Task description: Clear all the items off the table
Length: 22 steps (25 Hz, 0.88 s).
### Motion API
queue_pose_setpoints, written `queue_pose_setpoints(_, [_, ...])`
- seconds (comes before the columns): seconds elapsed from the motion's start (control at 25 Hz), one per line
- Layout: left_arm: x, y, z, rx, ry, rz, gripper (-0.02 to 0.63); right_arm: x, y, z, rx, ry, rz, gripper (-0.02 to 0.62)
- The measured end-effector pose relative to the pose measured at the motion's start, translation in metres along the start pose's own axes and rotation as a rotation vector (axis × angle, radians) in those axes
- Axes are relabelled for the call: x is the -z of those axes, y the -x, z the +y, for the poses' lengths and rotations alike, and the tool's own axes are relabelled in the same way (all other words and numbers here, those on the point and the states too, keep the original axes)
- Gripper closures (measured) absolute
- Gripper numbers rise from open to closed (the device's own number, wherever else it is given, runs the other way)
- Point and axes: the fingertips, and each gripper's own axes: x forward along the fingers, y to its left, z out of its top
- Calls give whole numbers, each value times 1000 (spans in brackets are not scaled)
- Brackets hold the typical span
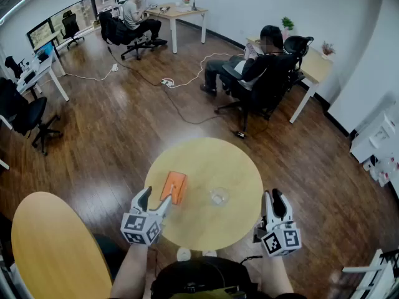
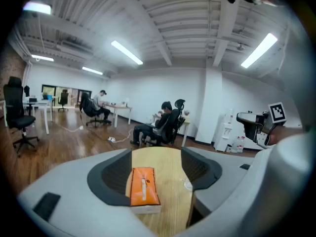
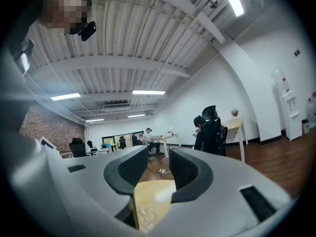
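Note:
An orange flat box (image 1: 174,186) lies on the left half of the round wooden table (image 1: 240,167). My left gripper (image 1: 156,199) is at the box's near end, open. In the left gripper view the box (image 2: 144,189) lies between the dark pads (image 2: 111,179), closer to the left one, with a gap on the right; neither pad presses on it. A small clear glass dish (image 1: 219,196) sits right of the box and also shows low in the right gripper view (image 3: 144,215). My right gripper (image 1: 274,201) hovers at the table's right front edge, open and empty (image 3: 158,169).
A second round wooden table (image 1: 56,248) stands at the lower left. Beyond my table a person sits in a black office chair (image 1: 265,83) at a desk (image 1: 315,67). Another person sits at a far desk (image 1: 177,11). Cables (image 1: 187,80) run over the wooden floor.

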Motion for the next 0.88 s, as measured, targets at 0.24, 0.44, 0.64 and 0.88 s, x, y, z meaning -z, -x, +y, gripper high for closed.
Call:
queue_pose_setpoints(0.24, [59, -70, 20, -9, 101, 218, 167, 23, -13, -10, -9, 23, 54, 457])
queue_pose_setpoints(0.44, [102, -112, 41, -46, 70, 361, 143, 59, -23, -13, -9, 1, 120, 457])
queue_pose_setpoints(0.64, [151, -146, 40, -38, 52, 497, 141, 88, -26, -20, -16, -26, 184, 457])
queue_pose_setpoints(0.88, [191, -165, 37, -51, 22, 619, 141, 99, -26, -29, -8, -47, 201, 457])
